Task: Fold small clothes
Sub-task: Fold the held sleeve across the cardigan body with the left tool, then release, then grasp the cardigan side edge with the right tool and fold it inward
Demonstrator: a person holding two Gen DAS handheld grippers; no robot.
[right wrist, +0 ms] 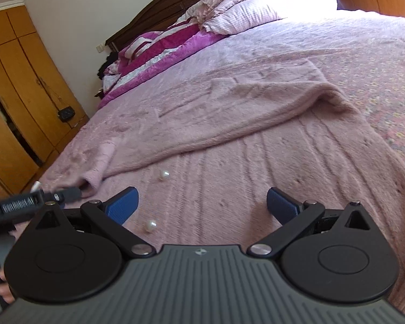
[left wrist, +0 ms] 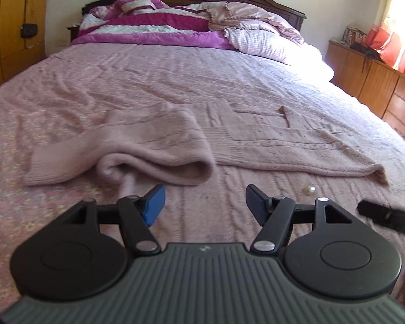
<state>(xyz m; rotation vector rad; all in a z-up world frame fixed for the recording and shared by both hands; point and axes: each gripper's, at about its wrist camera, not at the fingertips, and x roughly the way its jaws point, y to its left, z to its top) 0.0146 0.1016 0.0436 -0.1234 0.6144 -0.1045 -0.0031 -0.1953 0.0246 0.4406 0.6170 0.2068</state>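
With my left hand-held gripper [left wrist: 205,205] and right hand-held gripper [right wrist: 202,205] both open and empty, I'd take the pink sweater [left wrist: 159,140] (lying near me on the bed [left wrist: 175,67], left sleeve folded in) by its right sleeve next.

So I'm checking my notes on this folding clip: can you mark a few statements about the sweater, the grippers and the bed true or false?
1. The pink sweater lies on the bed. True.
2. The left hand-held gripper is clamped on the sleeve. False: its jaws stand apart, with nothing between them.
3. The right hand-held gripper is open. True.
4. Two pearl-like beads lie near the sweater's hem. True.
5. The sweater is folded into a neat square. False: only one sleeve is laid over; the body lies spread.
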